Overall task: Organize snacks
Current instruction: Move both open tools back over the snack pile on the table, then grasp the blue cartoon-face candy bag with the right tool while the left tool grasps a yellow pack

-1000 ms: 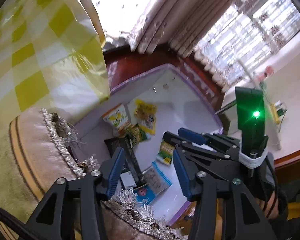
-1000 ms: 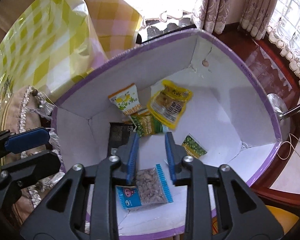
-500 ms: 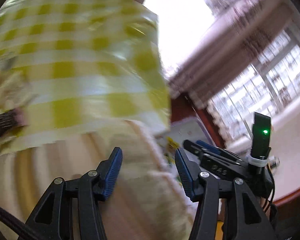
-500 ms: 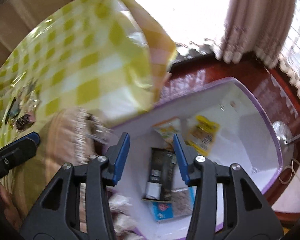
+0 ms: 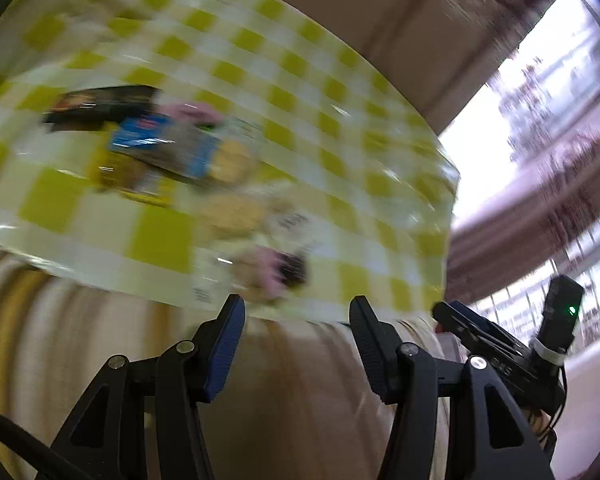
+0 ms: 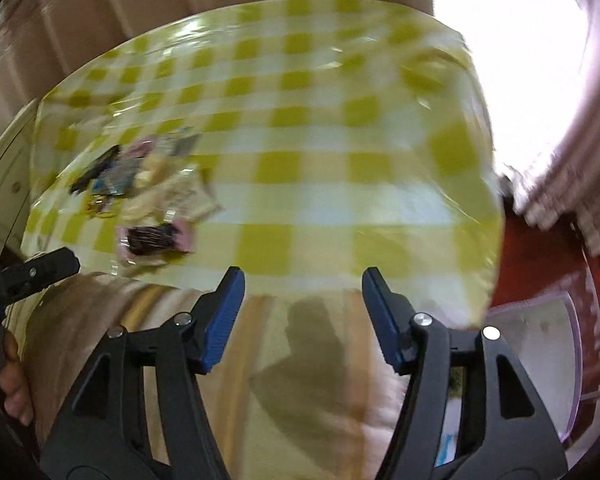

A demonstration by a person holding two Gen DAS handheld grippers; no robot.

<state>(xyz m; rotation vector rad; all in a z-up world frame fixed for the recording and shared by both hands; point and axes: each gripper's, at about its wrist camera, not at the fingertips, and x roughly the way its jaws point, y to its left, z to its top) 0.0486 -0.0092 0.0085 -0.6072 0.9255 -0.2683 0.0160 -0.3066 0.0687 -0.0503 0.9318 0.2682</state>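
Now both tongs, left tongs [image 5: 296, 344] and right tongs [image 6: 302, 316], hang spread and empty near the counter [image 6: 320, 128], the right just widened, likely readying to fetch the snacks [image 6: 148, 192] piled far left.

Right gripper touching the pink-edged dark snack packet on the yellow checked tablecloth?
Apart. Right wrist view: right gripper is open and empty; the packet lies up-left, tablecloth between.
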